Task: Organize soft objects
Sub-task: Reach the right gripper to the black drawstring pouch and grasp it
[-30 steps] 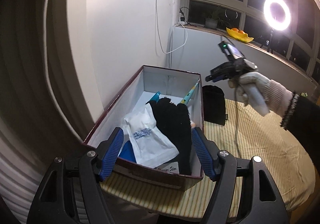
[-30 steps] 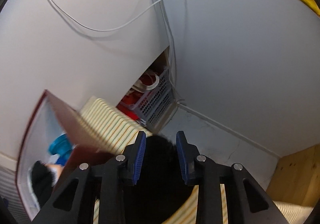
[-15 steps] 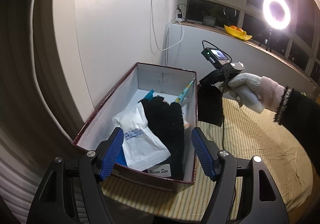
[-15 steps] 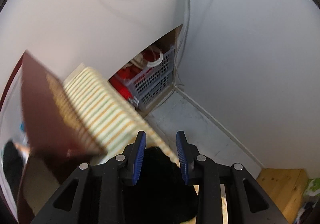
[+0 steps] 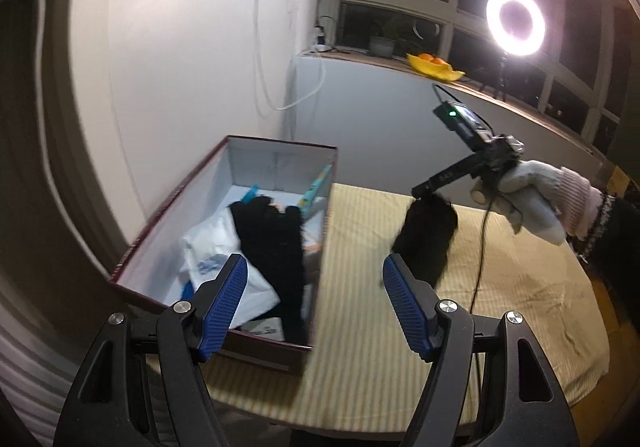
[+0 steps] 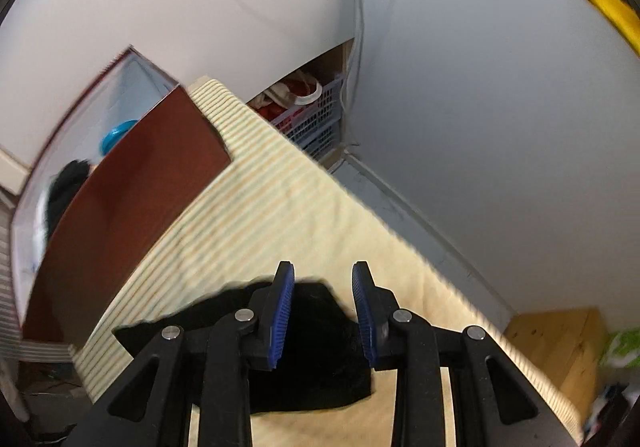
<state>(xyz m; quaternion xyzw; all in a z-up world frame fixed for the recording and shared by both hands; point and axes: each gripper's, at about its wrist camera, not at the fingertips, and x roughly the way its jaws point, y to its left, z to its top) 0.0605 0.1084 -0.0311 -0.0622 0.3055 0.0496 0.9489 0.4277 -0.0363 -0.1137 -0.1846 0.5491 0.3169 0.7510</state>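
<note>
A dark red box (image 5: 140, 243) with a white inside stands on the striped table (image 5: 360, 327). It holds a black fuzzy glove (image 5: 276, 239), a white pouch (image 5: 216, 259) and blue items. My left gripper (image 5: 316, 303) is open and empty, hovering near the box's front right corner. My right gripper (image 5: 416, 193) hangs a second black fuzzy glove (image 5: 426, 235) just over the table, right of the box. In the right wrist view that gripper (image 6: 322, 313) is shut on this glove (image 6: 316, 347), and the box (image 6: 132, 175) lies to the left.
White walls meet in a corner behind the box. A basket (image 6: 312, 119) with red things sits on the floor in that corner. A ring light (image 5: 515, 21) and a yellow bowl (image 5: 436, 69) stand on the window sill. Wooden floor (image 6: 560, 347) shows at the right.
My right gripper has carried the black glove to the right, away from the box, and lowered it toward the table. My left gripper view has shifted right, so the box sits further left.
</note>
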